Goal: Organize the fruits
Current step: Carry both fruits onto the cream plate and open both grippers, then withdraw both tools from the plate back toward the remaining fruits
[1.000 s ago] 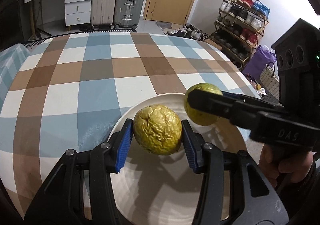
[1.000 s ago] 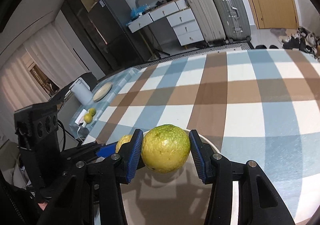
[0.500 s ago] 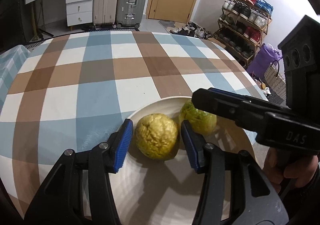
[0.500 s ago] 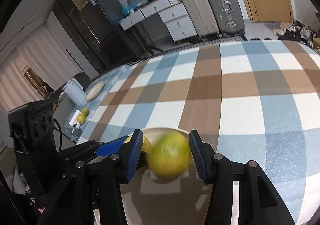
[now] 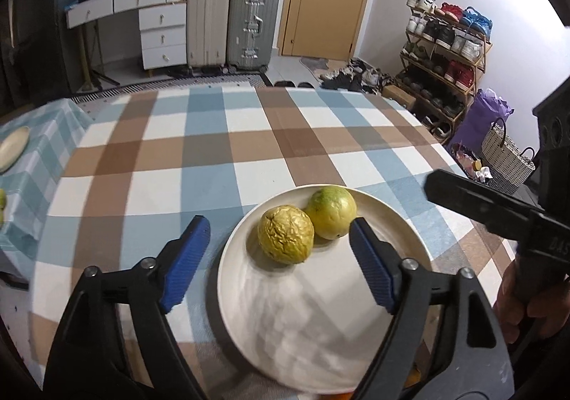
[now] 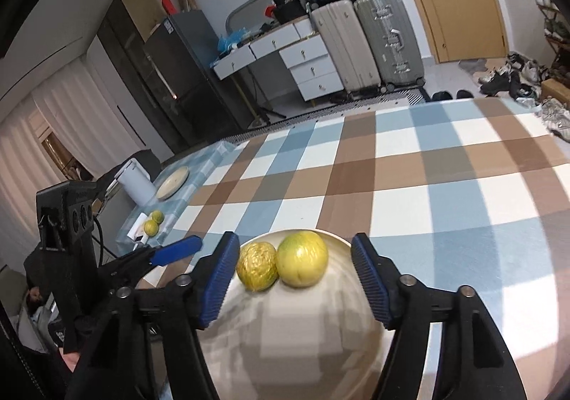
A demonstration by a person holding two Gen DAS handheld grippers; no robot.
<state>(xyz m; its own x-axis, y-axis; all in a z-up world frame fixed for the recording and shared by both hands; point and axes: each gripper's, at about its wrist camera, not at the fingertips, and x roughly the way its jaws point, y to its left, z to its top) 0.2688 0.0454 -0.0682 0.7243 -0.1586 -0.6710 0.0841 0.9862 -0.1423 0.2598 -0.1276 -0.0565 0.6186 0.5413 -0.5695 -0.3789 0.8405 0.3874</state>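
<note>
A white plate lies on the checked tablecloth near the table's front edge. A wrinkled yellow fruit and a smooth yellow-green fruit rest on it, touching. My left gripper is open and empty, pulled back above the plate. My right gripper is open and empty, with both fruits lying on the plate between its jaws. The right gripper's arm shows at the right of the left wrist view.
A side surface at the left holds a second plate, two more yellow-green fruits and a white jug. Suitcases, drawers and a shoe rack stand beyond the table.
Both grippers opened and let their fruits go onto the plate. Both then drew back and up from the plate.
</note>
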